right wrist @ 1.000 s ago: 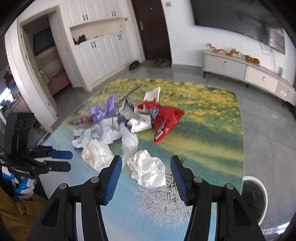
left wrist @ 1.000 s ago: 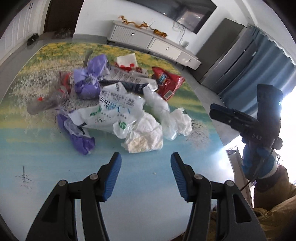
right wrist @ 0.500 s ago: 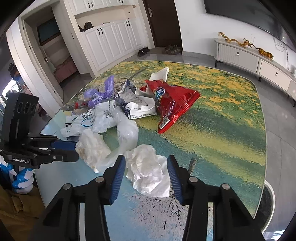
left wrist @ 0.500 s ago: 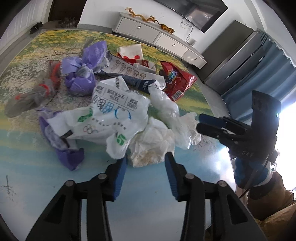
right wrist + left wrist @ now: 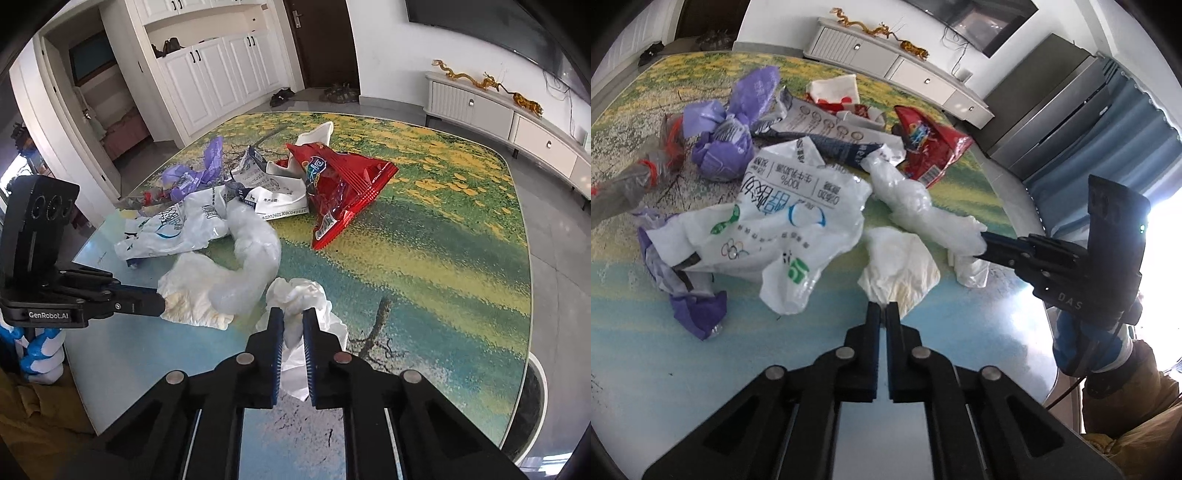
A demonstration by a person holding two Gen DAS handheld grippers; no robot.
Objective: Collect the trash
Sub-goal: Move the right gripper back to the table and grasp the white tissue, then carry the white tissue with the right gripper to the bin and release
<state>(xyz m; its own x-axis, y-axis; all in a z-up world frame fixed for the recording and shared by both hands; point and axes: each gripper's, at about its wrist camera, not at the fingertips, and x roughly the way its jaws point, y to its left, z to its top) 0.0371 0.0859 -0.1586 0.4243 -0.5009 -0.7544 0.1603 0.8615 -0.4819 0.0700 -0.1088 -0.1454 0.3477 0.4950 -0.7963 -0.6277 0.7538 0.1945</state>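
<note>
A heap of trash lies on the table (image 5: 738, 369). My left gripper (image 5: 882, 308) is shut on the near edge of a crumpled white paper wad (image 5: 897, 266); it also shows in the right wrist view (image 5: 192, 291). My right gripper (image 5: 293, 317) is shut on a second crumpled white tissue (image 5: 299, 295), which shows in the left wrist view (image 5: 969, 271) at that gripper's (image 5: 984, 243) tips. Beyond lie a printed white plastic bag (image 5: 775, 225), a clear plastic bag (image 5: 912, 199), a red snack packet (image 5: 340, 188), purple bags (image 5: 727, 125) and a white-blue pouch (image 5: 827, 129).
The table has a painted landscape top with a rounded edge (image 5: 528, 295). A round floor object (image 5: 532, 402) sits below its right side. A white TV cabinet (image 5: 498, 110) stands by the far wall. A grey fridge (image 5: 1056, 107) and blue curtains (image 5: 1108, 147) are to the right.
Both grippers moved forward into the heap and closed: the left on the crumpled paper wad, the right on the white tissue. The rest of the trash has not moved.
</note>
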